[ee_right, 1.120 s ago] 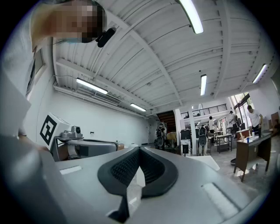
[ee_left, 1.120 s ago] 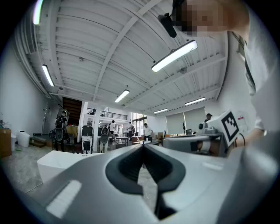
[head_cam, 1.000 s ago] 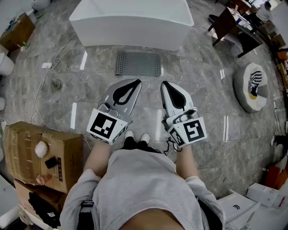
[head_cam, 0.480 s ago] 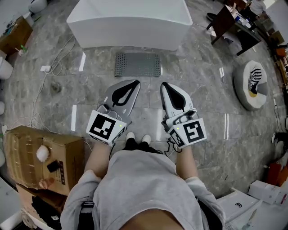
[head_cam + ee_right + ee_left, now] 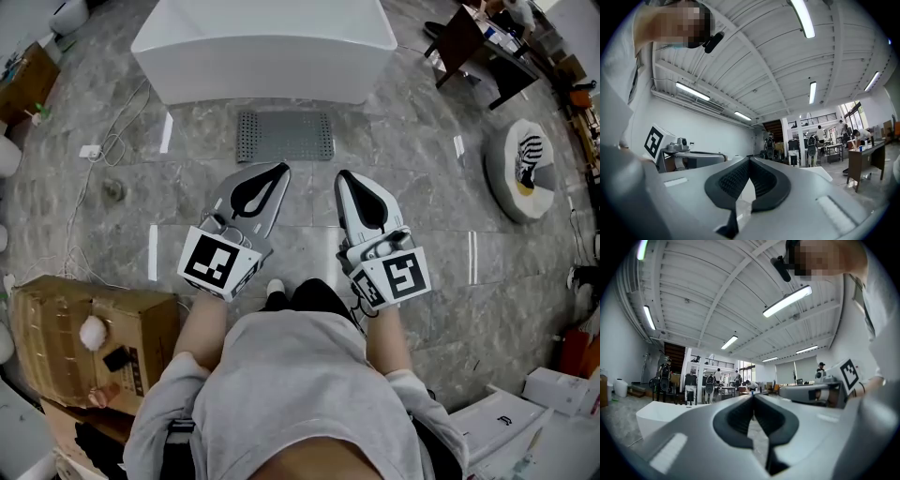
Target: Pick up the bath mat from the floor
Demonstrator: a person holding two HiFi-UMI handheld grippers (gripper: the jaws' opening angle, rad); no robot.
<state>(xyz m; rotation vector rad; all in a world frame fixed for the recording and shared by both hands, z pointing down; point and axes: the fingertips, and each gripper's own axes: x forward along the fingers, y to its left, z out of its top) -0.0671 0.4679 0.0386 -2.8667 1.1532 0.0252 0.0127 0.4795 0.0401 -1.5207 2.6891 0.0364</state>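
Because the left tongs (image 5: 281,170) and right tongs (image 5: 341,175) are clenched empty, lowering onto the bath mat (image 5: 286,136) ahead risks shoving it aside

Only one white shoe tip (image 5: 275,284) now in head view, formerly two.

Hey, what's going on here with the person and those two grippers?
A person stands holding a gripper in each hand. The left gripper and right gripper are shut and empty. The grey bath mat lies flat on the floor ahead, beside the white bathtub, not yet touched.
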